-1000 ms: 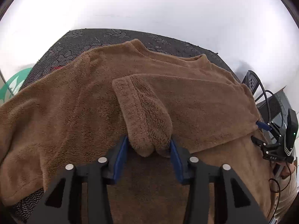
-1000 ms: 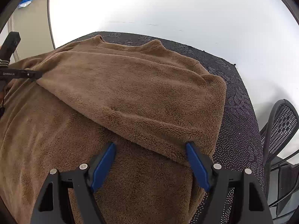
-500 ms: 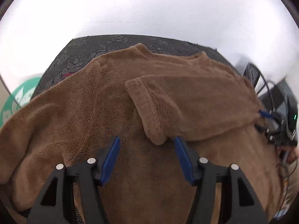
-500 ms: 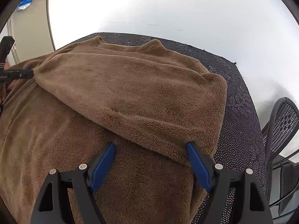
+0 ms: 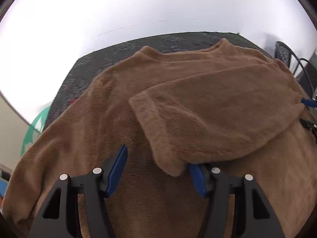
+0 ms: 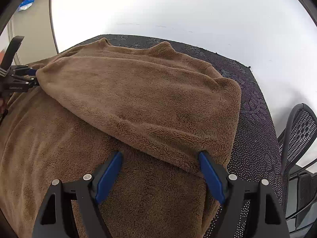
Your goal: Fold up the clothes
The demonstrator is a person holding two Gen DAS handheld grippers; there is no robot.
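A brown fleece sweater lies flat on a dark dotted mat. One sleeve is folded across the body. Its cuff ends just ahead of my left gripper. The left jaws are closing; the cuff's corner drapes over the right finger, while the left finger stands apart from it. My right gripper is open wide above the sleeve's folded edge near the shoulder, pressing on nothing. The left gripper also shows in the right wrist view, at the cuff end.
The mat lies on a white table. A black mesh chair stands past the mat's right edge. A green shape shows on the floor to the left.
The left gripper let go of the bunched cuff, which now lies flat on the body. It then rolled and shifted, so the cuff's corner hangs over its right finger. The right gripper stayed still.
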